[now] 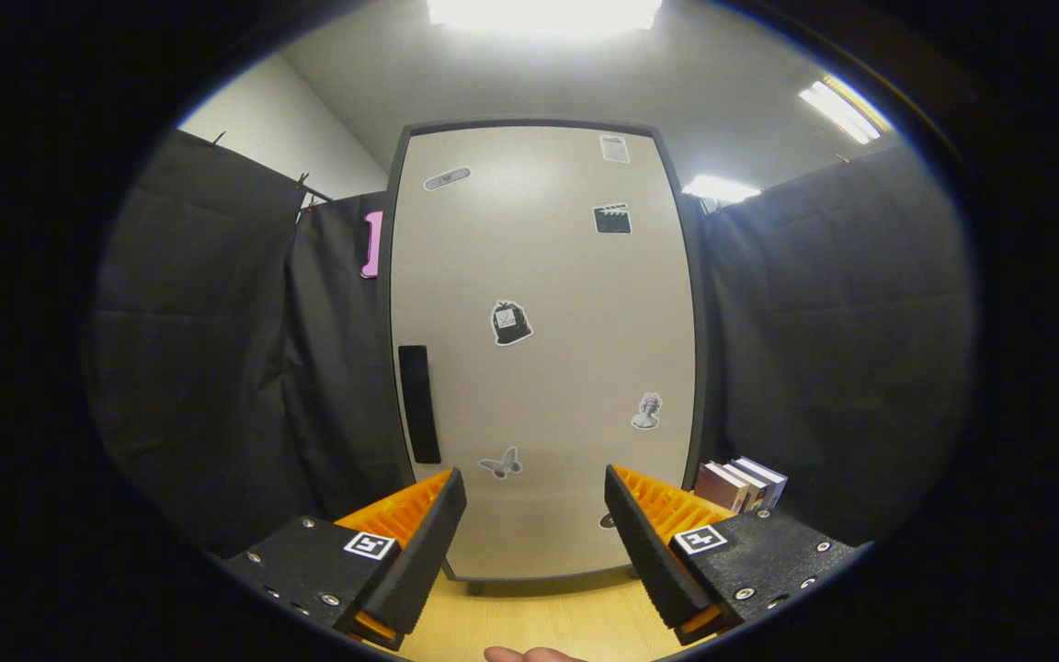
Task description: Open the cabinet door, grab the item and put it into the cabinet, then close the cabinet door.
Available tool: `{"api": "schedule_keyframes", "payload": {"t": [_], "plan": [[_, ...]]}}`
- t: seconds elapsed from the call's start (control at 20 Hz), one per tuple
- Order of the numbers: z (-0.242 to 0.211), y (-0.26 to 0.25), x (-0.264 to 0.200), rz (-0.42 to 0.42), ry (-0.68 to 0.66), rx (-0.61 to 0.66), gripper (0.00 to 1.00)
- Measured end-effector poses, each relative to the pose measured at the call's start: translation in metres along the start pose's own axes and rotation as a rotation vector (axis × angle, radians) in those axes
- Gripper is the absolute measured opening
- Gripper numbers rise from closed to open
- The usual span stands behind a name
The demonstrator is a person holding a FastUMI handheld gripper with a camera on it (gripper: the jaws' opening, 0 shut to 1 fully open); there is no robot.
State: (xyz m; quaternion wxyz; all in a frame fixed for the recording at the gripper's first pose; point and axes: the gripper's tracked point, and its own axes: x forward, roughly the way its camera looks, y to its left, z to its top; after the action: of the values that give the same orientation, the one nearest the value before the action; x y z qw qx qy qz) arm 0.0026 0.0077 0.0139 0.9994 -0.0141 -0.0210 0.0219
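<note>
A tall beige cabinet door (543, 349) stands shut straight ahead, dotted with small stickers. Its dark upright handle (419, 403) runs along the door's left side, a little above my left fingertip. My gripper (536, 492) is open, held a short way in front of the door's lower part, with nothing between its fingers. A few books (739, 485) stand upright just right of the cabinet's foot, beyond my right finger.
The cabinet stands on a light wooden surface (539, 621). Black cloth walls (217, 368) hang on both sides. A pink object (371, 244) hangs at the cabinet's upper left edge. A fingertip of a person's hand (529, 655) shows below the gripper.
</note>
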Motion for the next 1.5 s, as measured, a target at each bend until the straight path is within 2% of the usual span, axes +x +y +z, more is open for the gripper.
{"api": "schedule_keyframes", "payload": {"t": [0.5, 0.75, 1.15, 1.3, 1.5], "plan": [[-0.003, 0.012, 0.024, 0.029, 0.020, 0.008, 0.94], [0.006, 0.043, 0.058, 0.067, -0.005, -0.007, 0.94], [-0.004, 0.103, 0.126, 0.154, 0.030, 0.008, 0.93], [-0.021, 0.117, 0.141, 0.181, 0.092, 0.018, 0.86], [-0.029, 0.126, 0.157, 0.219, 0.121, 0.014, 0.63]]}}
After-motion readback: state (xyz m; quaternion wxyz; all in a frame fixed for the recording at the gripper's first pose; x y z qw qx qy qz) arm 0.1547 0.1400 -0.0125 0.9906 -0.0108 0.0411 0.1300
